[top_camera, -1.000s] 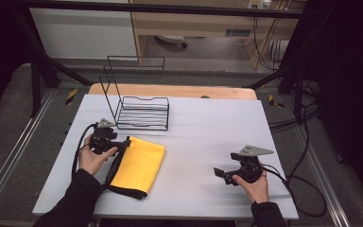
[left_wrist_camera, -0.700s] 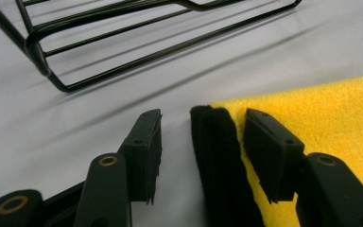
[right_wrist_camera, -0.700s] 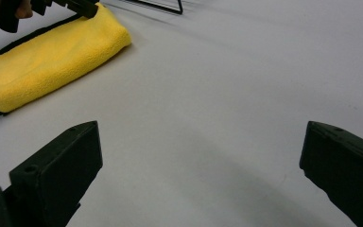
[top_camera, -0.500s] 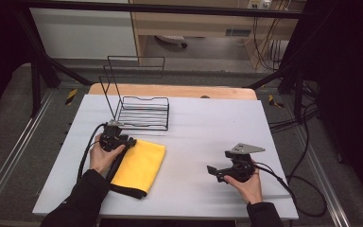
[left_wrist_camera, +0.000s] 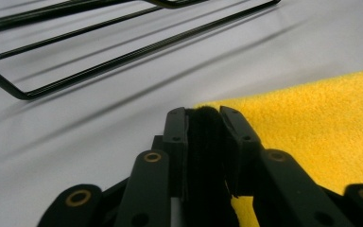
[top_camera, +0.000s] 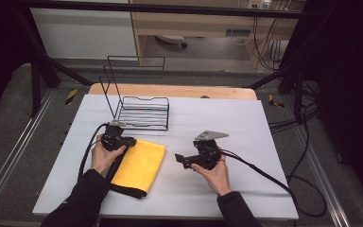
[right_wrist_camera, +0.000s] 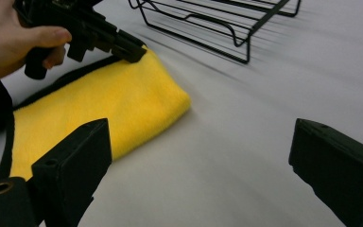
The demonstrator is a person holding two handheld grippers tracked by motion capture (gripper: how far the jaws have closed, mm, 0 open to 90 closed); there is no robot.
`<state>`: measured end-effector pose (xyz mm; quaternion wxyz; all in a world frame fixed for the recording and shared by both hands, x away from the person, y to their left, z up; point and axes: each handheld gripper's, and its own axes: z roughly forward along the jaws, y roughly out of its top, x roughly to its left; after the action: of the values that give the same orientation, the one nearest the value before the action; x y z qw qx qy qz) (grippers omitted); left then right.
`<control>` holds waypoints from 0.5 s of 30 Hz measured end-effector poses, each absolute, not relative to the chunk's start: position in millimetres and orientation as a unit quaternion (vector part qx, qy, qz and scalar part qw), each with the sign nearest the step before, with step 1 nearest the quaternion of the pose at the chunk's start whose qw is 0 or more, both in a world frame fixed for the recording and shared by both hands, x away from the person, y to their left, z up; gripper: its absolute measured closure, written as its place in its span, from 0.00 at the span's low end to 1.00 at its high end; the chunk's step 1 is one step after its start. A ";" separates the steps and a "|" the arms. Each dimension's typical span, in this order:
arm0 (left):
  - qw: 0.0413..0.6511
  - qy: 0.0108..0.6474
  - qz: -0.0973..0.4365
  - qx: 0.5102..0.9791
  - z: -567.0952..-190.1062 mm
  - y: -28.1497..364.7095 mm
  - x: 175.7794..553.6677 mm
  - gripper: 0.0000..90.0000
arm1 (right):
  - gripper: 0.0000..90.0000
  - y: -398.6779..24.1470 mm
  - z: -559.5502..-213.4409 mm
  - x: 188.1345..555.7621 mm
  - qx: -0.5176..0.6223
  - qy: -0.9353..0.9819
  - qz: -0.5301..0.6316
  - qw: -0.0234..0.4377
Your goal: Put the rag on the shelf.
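A folded yellow cloth (top_camera: 142, 163) with a black border lies on the white table (top_camera: 246, 127), left of the middle. My left gripper (top_camera: 130, 142) sits at the cloth's far left corner. In the left gripper view its jaws have just been closing and now pinch the black border (left_wrist_camera: 204, 142) between them, with the yellow cloth (left_wrist_camera: 321, 127) to the right. My right gripper (top_camera: 178, 159) hovers just right of the cloth, pointing at it. Its jaws (right_wrist_camera: 198, 146) stand wide, have just been closing slightly, and hold nothing. Ahead of them lie the cloth (right_wrist_camera: 108, 104) and the left gripper (right_wrist_camera: 134, 49).
A black wire rack (top_camera: 142, 111) stands just behind the cloth, close to the left gripper; its base wires (left_wrist_camera: 123, 52) cross the left gripper view. A wooden board (top_camera: 170, 90) borders the table's far edge. The right gripper's cable (top_camera: 264, 175) trails off to the right.
The right hand has moved left, close to the cloth's right edge. The left gripper has shifted slightly right to the cloth's far corner and closed on its border.
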<state>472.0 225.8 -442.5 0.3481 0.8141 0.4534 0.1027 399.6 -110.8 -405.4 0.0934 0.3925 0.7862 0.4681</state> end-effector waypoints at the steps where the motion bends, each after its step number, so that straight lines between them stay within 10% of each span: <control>1: 0.347 0.453 0.101 0.815 -442.0 226.0 472.2 0.84 | 0.13 -94.8 -408.0 408.3 0.398 0.784 0.468 0.084; 15: 0.338 0.433 0.122 0.827 -441.6 222.8 470.3 0.84 | 0.58 -32.7 -439.4 443.8 0.444 0.788 0.420 0.071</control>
<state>470.3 222.8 -441.6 0.3377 0.8269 0.4327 0.1221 443.8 -32.7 -439.4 0.0710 0.4437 0.7884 0.4201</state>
